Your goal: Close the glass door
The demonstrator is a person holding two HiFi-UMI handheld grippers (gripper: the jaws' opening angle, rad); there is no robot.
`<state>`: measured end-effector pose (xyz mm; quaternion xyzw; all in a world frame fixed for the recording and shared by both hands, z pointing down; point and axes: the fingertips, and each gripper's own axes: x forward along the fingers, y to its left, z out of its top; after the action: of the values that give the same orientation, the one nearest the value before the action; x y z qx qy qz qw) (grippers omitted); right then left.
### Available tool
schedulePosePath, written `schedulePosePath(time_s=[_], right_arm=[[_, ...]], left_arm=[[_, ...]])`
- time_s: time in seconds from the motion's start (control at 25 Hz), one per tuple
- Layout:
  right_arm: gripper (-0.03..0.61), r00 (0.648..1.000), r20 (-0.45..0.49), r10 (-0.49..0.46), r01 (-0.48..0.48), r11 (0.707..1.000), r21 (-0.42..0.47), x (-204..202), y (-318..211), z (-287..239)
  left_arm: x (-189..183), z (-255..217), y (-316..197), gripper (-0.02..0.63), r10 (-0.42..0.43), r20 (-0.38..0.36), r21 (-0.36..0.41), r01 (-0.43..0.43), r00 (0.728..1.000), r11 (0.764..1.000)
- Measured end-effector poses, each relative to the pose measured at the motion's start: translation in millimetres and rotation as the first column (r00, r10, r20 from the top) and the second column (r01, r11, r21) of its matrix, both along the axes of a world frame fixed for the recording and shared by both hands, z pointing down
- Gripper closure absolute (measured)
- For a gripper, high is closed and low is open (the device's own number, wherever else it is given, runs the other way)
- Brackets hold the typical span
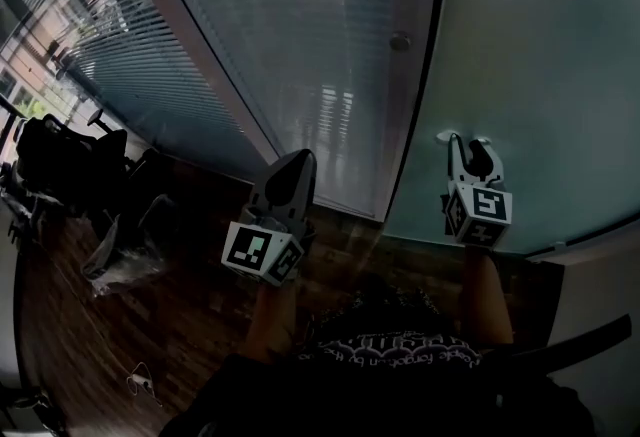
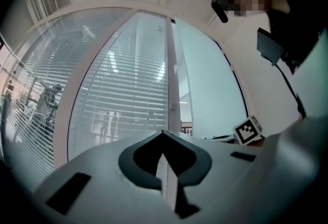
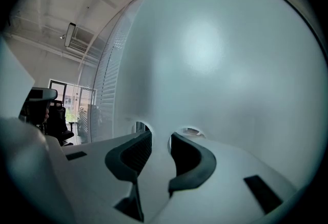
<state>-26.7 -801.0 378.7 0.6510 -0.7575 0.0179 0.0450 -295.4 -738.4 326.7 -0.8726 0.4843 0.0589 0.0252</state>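
Note:
The frosted glass door (image 1: 530,55) fills the right of the head view; its dark edge (image 1: 420,95) runs down beside a pale frame post (image 1: 400,75) with a round fitting (image 1: 400,42). My right gripper (image 1: 468,147) points level at the frosted pane, fingertips at or nearly on the glass. In the right gripper view the right gripper (image 3: 159,137) stands open with a narrow gap, nothing between the jaws, and the door (image 3: 220,64) fills the view. My left gripper (image 1: 298,163) is shut and empty, held before the blind-backed glass (image 1: 290,35). The left gripper (image 2: 164,133) faces that pane too.
A glass wall with blinds (image 1: 150,55) runs off to the left. A dark office chair (image 1: 60,165) and a crumpled clear bag (image 1: 125,260) sit on the wood floor (image 1: 180,325), with a small cable (image 1: 140,380) near it. A pale wall (image 1: 600,305) stands at the lower right.

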Motion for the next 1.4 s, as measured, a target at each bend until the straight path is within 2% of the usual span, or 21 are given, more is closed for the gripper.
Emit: schedulePosePath(time_s=[0.68,1.0,1.4], right_arm=[[0.46,1.0,0.007,0.016,-0.016,1.0,0.003,11.8,-41.6,-4.9],[0.459,1.0,-0.003,-0.01,0.01,1.0,0.002,15.5,-56.2,0.5],[0.459,1.0,0.008,0.001,-0.001,1.0,0.002,19.4,-69.3,-3.1]], left_arm=[[9.7,-0.9,-31.9,0.612,0.001,0.011,-0.009,-0.001,1.0,1.0],[6.8,5.7,-38.9,0.612,-0.002,0.029,-0.013,0.003,1.0,1.0],[8.1,1.1,-45.5,0.612,-0.021,0.013,-0.014,0.021,1.0,1.0]])
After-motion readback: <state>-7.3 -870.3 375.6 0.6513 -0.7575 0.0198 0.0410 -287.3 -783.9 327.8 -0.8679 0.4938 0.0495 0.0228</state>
